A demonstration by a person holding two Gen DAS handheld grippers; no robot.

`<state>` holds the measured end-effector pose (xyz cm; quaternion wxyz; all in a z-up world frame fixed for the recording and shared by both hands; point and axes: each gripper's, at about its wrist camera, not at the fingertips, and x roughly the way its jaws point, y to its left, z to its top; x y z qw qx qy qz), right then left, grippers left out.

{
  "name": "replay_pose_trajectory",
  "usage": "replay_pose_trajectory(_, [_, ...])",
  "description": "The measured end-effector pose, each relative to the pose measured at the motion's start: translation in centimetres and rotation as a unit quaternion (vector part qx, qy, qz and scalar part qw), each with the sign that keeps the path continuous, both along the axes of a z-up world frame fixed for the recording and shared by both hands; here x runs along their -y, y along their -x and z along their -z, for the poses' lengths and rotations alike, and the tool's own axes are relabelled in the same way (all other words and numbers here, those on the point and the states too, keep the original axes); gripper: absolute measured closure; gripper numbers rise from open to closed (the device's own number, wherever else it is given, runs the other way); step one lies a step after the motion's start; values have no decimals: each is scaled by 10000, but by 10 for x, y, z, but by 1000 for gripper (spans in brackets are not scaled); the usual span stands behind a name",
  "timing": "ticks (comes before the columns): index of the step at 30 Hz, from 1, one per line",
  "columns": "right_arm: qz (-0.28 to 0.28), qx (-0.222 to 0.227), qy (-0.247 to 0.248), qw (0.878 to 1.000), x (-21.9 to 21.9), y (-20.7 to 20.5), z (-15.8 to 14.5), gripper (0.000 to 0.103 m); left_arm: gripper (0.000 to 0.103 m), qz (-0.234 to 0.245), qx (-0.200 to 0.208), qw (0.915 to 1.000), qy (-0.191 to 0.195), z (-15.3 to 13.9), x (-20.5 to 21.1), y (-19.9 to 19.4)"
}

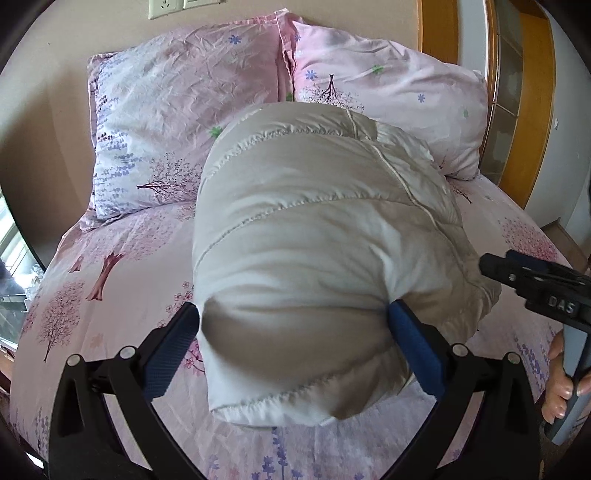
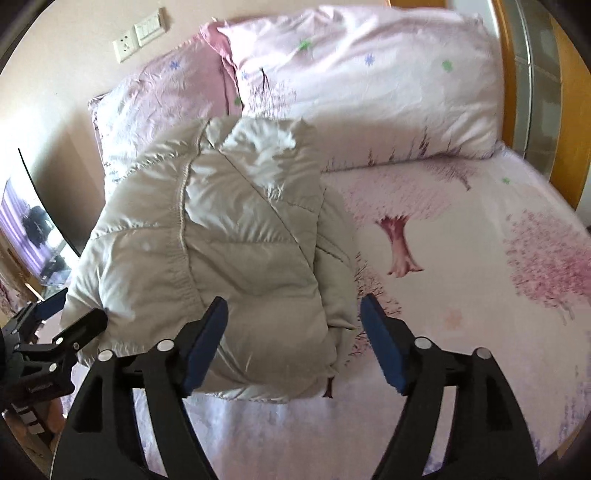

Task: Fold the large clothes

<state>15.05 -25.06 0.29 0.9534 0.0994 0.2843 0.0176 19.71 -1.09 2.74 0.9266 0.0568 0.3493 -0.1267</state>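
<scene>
A pale grey quilted puffer jacket point(image 1: 317, 236) lies folded into a thick bundle on the pink bed sheet point(image 1: 122, 280). My left gripper point(image 1: 295, 321) has its blue-padded jaws wide apart on both sides of the bundle's near end, pressing its flanks. In the right wrist view the jacket point(image 2: 221, 243) lies left of centre. My right gripper point(image 2: 293, 314) is open, its left pad over the jacket's near right corner, its right pad over bare sheet. The right gripper also shows in the left wrist view point(image 1: 532, 280), and the left one in the right wrist view point(image 2: 55, 325).
Two pink floral pillows point(image 1: 177, 122) point(image 1: 391, 96) lie against the wall at the bed's head. A wooden cabinet point(image 1: 517, 103) stands to the right. Wall sockets point(image 2: 140, 33) sit above the pillows. A window shows at the far left point(image 2: 29, 229).
</scene>
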Motion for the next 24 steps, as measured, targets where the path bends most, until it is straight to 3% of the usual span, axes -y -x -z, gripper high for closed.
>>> replay_pose_trajectory(5, [145, 339, 285, 9989, -12, 20, -11, 1, 2, -73, 113, 9999, -36, -3, -4, 13])
replay_pose_trajectory(11, [374, 514, 618, 9961, -17, 37, -16, 1, 2, -355, 326, 9987, -143, -5, -15, 36])
replay_pose_trajectory(15, [318, 482, 573, 9967, -19, 44, -14, 1, 2, -411, 522, 9976, -177, -9, -23, 55])
replay_pose_trajectory(24, [293, 477, 775, 9954, -33, 59, -9, 1, 2, -769, 451, 9960, 36, -10, -47, 78])
